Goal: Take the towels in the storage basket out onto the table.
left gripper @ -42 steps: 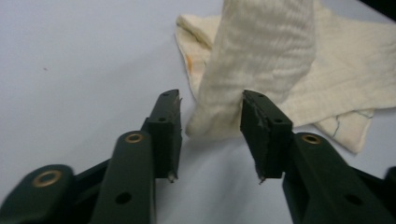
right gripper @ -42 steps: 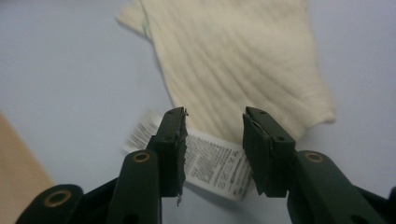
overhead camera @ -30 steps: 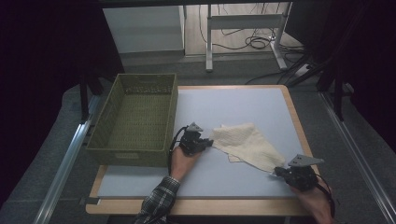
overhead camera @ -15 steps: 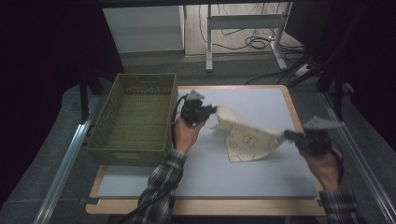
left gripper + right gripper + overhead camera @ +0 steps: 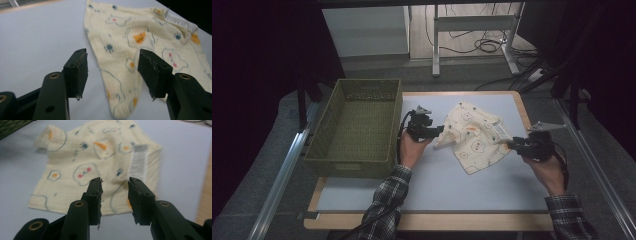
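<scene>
Cloth [image 5: 474, 137]: flat on worktop [image 5: 432, 185], beside basket [image 5: 357, 127] | left claw [image 5: 112, 72]: wide, empty | right claw [image 5: 115, 195]: narrow gap, empty | risk: bunching (thin fabric slides when pinched).

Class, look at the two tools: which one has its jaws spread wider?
The left tool, beside the green plastic basket: its jaws gape wider than the right tool's over the cream printed cloth.

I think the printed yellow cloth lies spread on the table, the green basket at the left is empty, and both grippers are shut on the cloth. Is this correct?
Not quite. Neither gripper is shut on the cloth: in the left gripper view the left gripper has its jaws apart, and in the right gripper view so does the right gripper. The cloth lies spread on the table, and the green basket is empty.
</scene>
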Tool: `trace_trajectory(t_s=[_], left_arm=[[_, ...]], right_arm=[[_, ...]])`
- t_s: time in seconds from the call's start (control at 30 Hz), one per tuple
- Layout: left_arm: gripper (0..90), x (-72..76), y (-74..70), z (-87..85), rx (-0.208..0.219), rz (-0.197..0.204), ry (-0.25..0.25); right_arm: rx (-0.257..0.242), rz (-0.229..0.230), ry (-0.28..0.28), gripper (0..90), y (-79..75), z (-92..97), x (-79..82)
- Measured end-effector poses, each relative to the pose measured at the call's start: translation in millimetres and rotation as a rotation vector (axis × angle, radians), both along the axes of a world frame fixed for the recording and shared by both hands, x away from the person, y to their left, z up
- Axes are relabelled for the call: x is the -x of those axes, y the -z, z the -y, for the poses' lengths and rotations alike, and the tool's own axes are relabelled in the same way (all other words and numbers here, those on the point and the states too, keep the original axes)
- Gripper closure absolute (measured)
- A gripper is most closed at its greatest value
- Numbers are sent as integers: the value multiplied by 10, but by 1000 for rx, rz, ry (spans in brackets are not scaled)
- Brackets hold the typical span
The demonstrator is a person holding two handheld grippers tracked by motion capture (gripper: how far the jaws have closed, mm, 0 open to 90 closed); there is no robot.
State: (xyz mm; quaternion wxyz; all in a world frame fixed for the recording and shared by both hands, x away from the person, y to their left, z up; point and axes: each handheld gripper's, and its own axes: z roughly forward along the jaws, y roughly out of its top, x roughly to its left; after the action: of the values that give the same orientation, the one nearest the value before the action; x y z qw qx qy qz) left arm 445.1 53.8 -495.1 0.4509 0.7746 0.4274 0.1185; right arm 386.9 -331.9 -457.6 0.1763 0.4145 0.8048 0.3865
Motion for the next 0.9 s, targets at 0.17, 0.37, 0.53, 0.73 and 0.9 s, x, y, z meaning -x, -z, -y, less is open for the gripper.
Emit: trace_trajectory(t_s=[0.17,0.37,0.53,0.73,0.9], left_arm=[[422,108,174,-26,12,-30,26],[430,216,280,-60,20,-45,74],[438,266,333,-80,3,-50,96],[491,219,400,-32,-44,-54,98],[696,192,444,30,-89,-44,99]], right_arm=[[-28,-51,-67,637,268,-172,78],[-59,-80,-165,638,473,-500,194],[-69,-96,-242,631,571,-802,266],[3,-83,-266,667,689,-1082,323],[48,-75,-261,870,665,-1094,380]])
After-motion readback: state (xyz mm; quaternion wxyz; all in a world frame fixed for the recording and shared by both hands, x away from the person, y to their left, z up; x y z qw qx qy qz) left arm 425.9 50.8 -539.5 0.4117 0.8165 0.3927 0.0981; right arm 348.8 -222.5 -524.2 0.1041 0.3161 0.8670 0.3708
